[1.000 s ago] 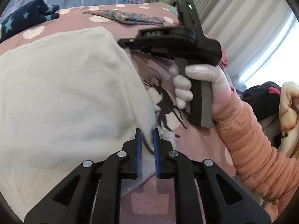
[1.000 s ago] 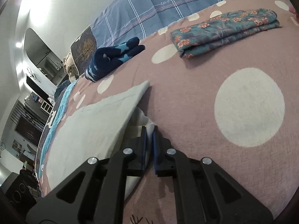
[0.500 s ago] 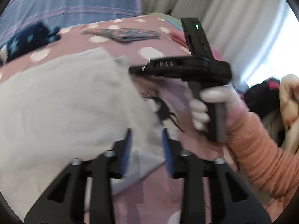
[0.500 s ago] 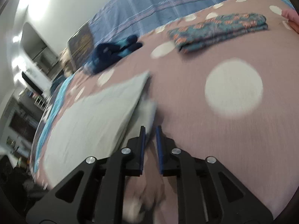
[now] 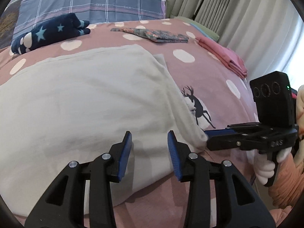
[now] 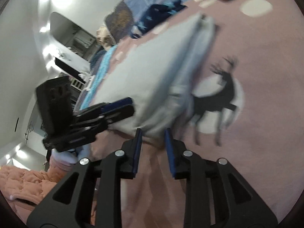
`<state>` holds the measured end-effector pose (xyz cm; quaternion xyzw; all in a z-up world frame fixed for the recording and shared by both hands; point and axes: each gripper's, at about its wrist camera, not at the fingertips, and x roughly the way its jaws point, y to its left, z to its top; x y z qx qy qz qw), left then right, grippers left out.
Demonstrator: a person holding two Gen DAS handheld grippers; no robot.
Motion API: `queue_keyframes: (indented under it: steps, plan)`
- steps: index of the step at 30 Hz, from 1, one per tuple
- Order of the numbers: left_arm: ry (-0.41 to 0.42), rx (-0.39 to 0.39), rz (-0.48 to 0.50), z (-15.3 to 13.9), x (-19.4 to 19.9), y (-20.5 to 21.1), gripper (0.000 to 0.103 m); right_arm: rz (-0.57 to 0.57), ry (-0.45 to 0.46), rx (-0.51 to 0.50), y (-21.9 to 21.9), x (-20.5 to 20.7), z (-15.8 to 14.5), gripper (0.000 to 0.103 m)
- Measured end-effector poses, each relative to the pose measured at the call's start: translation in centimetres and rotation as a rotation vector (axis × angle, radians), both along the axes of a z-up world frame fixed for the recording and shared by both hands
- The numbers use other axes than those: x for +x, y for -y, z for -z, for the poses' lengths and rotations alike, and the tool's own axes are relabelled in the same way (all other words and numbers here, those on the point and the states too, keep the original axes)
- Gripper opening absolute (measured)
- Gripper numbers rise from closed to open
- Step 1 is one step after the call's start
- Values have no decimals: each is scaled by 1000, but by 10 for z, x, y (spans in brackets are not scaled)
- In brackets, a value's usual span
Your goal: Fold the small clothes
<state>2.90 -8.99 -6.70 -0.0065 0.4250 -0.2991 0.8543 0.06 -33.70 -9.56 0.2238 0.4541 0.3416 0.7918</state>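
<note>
A pale cream garment [image 5: 85,98] lies spread on the pink dotted bedspread [image 5: 218,87]. My left gripper [image 5: 150,148] stands open just above the garment's near edge, with nothing pinched between its blue pads. From the right, my right gripper [image 5: 206,135] reaches the garment's near right corner. In the blurred right wrist view the right gripper [image 6: 153,142] has its jaws opening, and the corner of the garment [image 6: 152,87] sits loosely between them. The left gripper [image 6: 131,106] shows there at the left, over the cloth.
A navy star-print garment [image 5: 51,32], a folded floral piece [image 5: 152,35] and a folded pink pile [image 5: 224,58] lie farther back on the bed. A plaid pillow [image 5: 95,1] and curtains stand behind. A gloved hand [image 5: 266,167] with an orange sleeve [image 5: 285,186] is at right.
Both grippers were shut on the garment's edge and have let it go. The right one swung from the far corner to the near right corner. The left one backed off a little.
</note>
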Motion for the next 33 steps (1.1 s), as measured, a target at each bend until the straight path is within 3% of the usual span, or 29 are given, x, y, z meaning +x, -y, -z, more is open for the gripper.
queue_keyframes:
  steps: [3, 7, 11, 14, 19, 20, 21, 25, 28, 33]
  plan:
    - [14, -13, 14, -5, -3, 3, 41, 20, 27, 0, -8, -2, -6, 38]
    - [15, -8, 30, -3, -9, 3, 42, 112, -29, 15, 3, 3, 2, 37]
    - [-3, -11, 15, 2, -7, -1, 45, 224, -140, 158, 29, 7, 18, 36]
    - [-16, -14, 12, 5, -8, -4, 45, 290, -226, 243, 39, 8, 34, 26]
    - [-34, -19, 27, 11, -9, 0, 47, 253, -289, 353, 23, 20, 43, 25]
    - [-36, -18, 27, 12, -9, 0, 47, 259, -287, 350, 21, 22, 41, 19]
    - [-38, -18, 26, 14, -9, 0, 47, 278, -269, 346, 22, 20, 36, 7]
    - [-49, -23, 26, 21, -9, -4, 47, 375, -89, 385, 55, -5, 5, 0]
    - [-41, -14, 33, 21, -9, 1, 48, 420, -60, 389, 75, -15, 0, 0]
    - [-25, 8, 88, 20, -14, 13, 48, 442, -91, 277, 82, -19, 9, 3]
